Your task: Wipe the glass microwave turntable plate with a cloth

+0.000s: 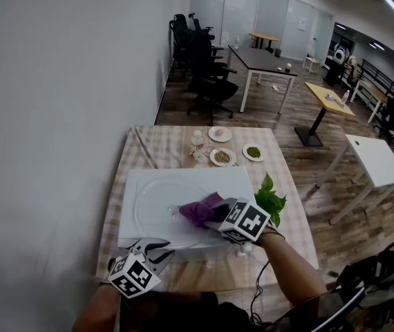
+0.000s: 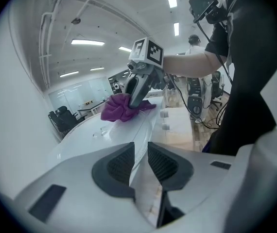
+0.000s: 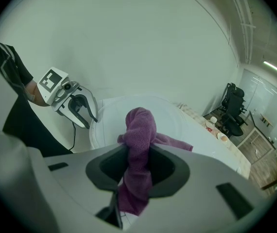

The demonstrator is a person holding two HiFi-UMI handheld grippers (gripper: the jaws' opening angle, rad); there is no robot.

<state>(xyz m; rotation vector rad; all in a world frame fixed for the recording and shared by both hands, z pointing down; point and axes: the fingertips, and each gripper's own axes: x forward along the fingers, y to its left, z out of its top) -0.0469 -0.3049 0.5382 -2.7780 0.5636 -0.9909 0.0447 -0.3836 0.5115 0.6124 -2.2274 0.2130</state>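
While the purple cloth (image 3: 138, 130) is bunched up and clamped tight between the right gripper's (image 1: 209, 218) jaws, its loose end rests on the glass plate (image 1: 157, 200), a clear, round disc lying flat on a white board (image 1: 138, 178) on the checked table (image 1: 169, 144). The left gripper (image 1: 162, 247) has its jaws closed to a narrow gap on the plate's near rim.
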